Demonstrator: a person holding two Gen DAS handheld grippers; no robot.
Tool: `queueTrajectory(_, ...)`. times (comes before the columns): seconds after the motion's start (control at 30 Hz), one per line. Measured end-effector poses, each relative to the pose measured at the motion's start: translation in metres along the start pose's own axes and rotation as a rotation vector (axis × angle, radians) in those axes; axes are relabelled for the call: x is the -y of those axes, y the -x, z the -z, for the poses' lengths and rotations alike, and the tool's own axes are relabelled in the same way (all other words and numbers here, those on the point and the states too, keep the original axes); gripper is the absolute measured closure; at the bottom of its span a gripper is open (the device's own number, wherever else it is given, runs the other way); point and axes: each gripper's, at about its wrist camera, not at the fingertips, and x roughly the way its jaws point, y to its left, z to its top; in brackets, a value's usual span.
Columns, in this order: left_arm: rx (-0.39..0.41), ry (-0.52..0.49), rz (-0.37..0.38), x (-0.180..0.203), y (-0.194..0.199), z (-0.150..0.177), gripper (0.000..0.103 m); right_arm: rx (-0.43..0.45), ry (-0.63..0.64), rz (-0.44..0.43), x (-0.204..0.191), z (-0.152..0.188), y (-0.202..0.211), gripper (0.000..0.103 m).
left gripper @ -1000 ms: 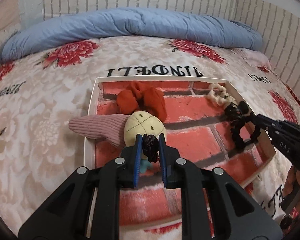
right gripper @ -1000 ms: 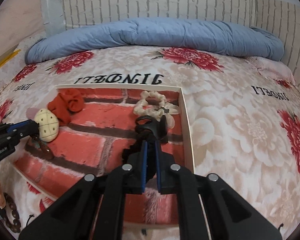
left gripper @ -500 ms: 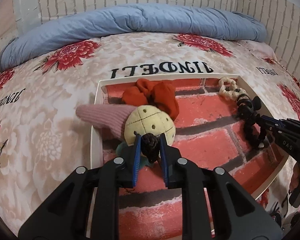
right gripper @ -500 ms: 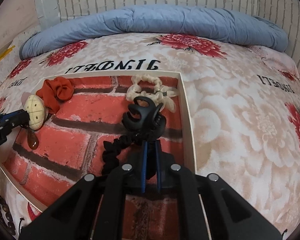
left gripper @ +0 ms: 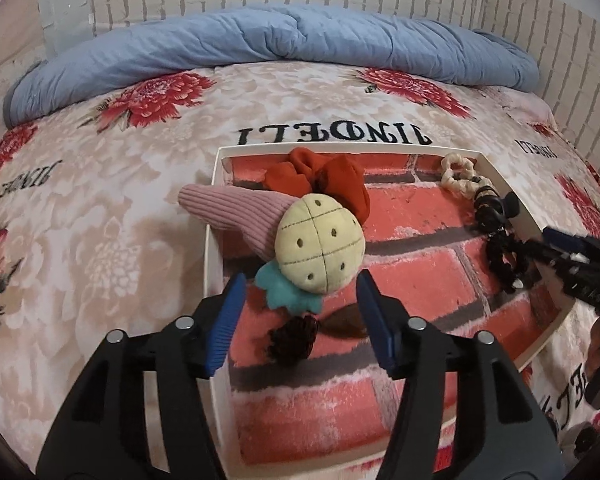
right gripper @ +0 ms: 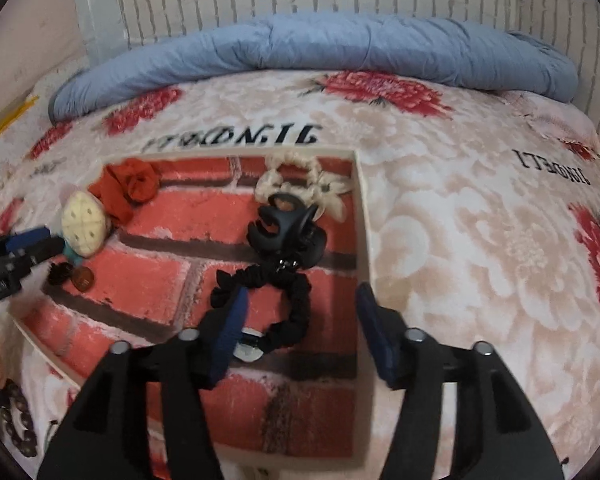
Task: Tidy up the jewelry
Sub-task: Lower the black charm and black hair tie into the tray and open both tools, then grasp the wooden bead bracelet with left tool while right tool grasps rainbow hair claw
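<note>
A white-rimmed tray (left gripper: pixel 211 264) lined with a red brick print lies on the bed. My left gripper (left gripper: pixel 300 280) has its jaws opening. A dark brown hair tie (left gripper: pixel 292 336) lies loose on the lining between them, joined to a yellow plush ball with a teal leaf (left gripper: pixel 320 246). My right gripper (right gripper: pixel 302 294) also has its jaws opening, over a black scrunchie (right gripper: pixel 296 308) that rests on the tray (right gripper: pixel 363 216) untouched by the pads. A black claw clip (right gripper: pixel 284 224) sits just beyond it.
A red scrunchie (left gripper: pixel 320 180), a cream scrunchie (right gripper: pixel 300 180) and a pink knitted piece (left gripper: pixel 232 210) over the left rim lie at the tray's far side. A blue quilt (left gripper: pixel 280 44) runs along the brick wall. A dark bead bracelet (right gripper: pixel 18 424) lies off the tray, lower left.
Both grippers went from shut to wide apart. The left let go of the dark brown hair tie and the right let go of the black scrunchie; both pieces now rest on the tray.
</note>
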Motion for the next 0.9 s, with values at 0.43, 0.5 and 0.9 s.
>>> queueTrajectory(0.43,0.137,-0.019,-0.027,-0.001,0.103,0.029,0.009,0.105,-0.001,0.075,-0.006,0.034,0.101,0.025)
queueTrajectory(0.5,0.145,-0.006,-0.033,-0.003,0.117,0.042,0.008,0.109,-0.016,0.080,-0.010,0.049,0.111,0.025)
queueTrajectory(0.9,0.137,0.078,-0.045,-0.016,0.157,0.129,0.005,0.125,-0.025,0.134,-0.047,0.136,0.136,0.025)
